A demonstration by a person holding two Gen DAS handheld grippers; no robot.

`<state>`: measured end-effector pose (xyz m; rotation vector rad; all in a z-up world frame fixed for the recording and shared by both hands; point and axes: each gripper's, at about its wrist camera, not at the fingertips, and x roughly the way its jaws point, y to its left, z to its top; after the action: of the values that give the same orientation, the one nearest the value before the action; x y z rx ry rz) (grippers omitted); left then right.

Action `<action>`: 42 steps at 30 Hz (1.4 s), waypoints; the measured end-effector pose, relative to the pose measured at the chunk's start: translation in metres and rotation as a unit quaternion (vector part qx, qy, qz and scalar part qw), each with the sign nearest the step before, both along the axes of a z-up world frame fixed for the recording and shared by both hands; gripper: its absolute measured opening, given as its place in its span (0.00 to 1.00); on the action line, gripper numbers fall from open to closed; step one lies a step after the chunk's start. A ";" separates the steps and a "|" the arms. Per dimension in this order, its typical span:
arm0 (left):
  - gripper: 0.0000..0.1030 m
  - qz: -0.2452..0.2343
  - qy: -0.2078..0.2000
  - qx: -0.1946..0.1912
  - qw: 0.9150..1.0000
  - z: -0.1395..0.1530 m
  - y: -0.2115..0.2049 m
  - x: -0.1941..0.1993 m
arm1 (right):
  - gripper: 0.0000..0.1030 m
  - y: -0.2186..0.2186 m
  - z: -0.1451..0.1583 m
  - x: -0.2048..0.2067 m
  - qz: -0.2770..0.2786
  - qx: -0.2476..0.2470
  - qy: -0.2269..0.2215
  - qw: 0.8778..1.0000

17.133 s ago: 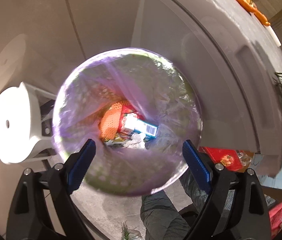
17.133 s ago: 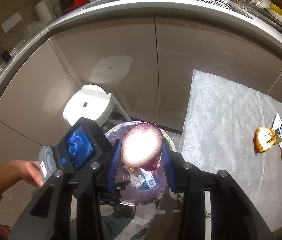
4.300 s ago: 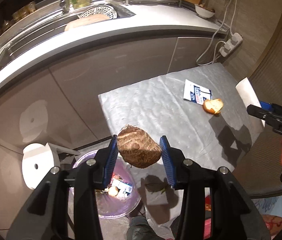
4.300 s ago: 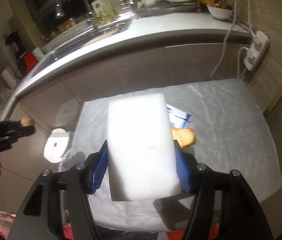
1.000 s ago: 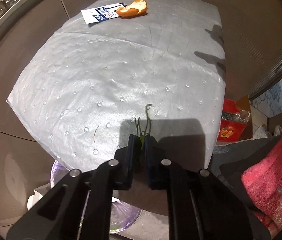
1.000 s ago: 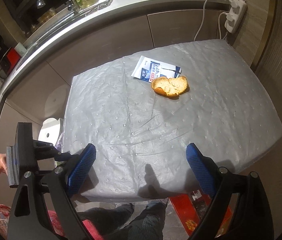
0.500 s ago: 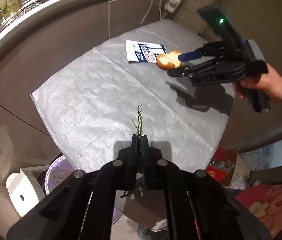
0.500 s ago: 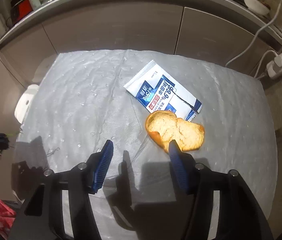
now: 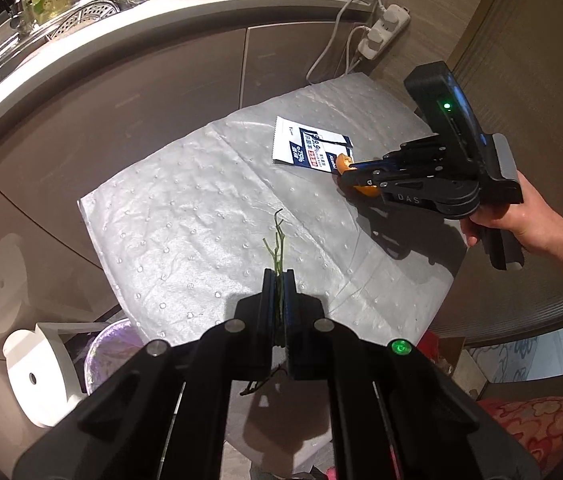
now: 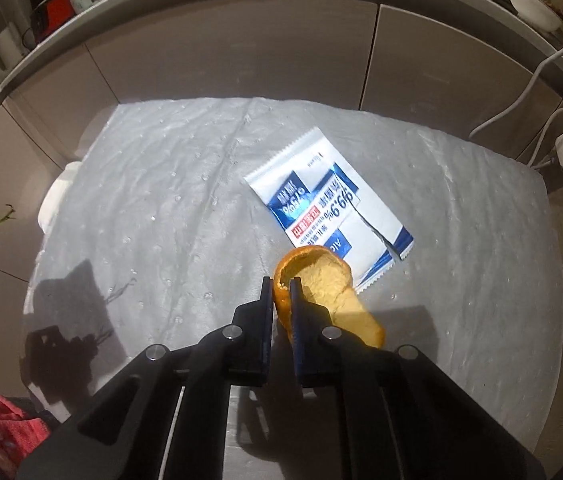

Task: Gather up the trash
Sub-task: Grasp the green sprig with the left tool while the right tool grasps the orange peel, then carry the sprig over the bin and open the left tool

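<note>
Two grips, yours: left gripper (image 9: 279,280) is clamped on a green stem (image 9: 277,240), lifted above the mat (image 9: 185,216); right gripper (image 10: 282,294) is closing its jaws on the orange peel's (image 10: 321,284) rim, at the mat, beside a torn sachet (image 10: 321,200). One bin (image 9: 107,344), purple-lined, stands below the mat's edge; contents hidden.

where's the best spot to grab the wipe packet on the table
Take the packet by its far free corner, coming from above at a low angle. It lies flat on the mat, and its near end is torn with the peel over it.
</note>
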<state>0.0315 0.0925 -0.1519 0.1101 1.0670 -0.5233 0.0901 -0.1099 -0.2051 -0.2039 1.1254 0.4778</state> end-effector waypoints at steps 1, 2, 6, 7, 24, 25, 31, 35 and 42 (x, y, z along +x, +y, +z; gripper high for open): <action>0.04 0.003 -0.004 -0.002 1.000 0.003 0.004 -0.001 | 0.09 0.002 0.008 -0.004 0.001 0.008 -0.004 1.000; 0.04 0.007 -0.008 -0.002 1.000 0.005 0.007 -0.003 | 0.09 0.005 0.015 -0.007 0.001 0.015 -0.008 1.000; 0.04 0.020 -0.016 -0.006 1.000 0.013 0.025 -0.008 | 0.09 0.019 0.038 -0.019 -0.005 0.052 -0.012 0.999; 0.04 0.025 -0.018 -0.008 0.999 0.015 0.032 -0.010 | 0.09 0.025 0.044 -0.024 -0.004 0.064 -0.012 0.998; 0.04 0.104 0.018 0.036 0.994 -0.048 0.178 -0.063 | 0.09 0.244 0.018 -0.101 0.126 0.108 0.074 0.983; 0.04 0.105 0.022 0.039 0.993 -0.055 0.183 -0.063 | 0.09 0.252 0.015 -0.102 0.128 0.105 0.078 0.983; 0.04 0.098 0.051 0.050 0.993 -0.098 0.205 -0.060 | 0.09 0.278 0.003 -0.109 0.125 0.088 0.090 0.984; 0.04 0.084 0.067 0.058 0.993 -0.127 0.204 -0.052 | 0.09 0.277 0.001 -0.113 0.116 0.074 0.094 0.986; 0.09 0.061 0.094 0.055 0.992 -0.155 0.198 -0.041 | 0.09 0.267 -0.007 -0.113 0.096 0.064 0.103 0.988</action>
<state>-0.0097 0.2900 -0.3074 0.0930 1.2796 -0.3692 -0.0230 0.1574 -0.2116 -0.1549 1.2776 0.7536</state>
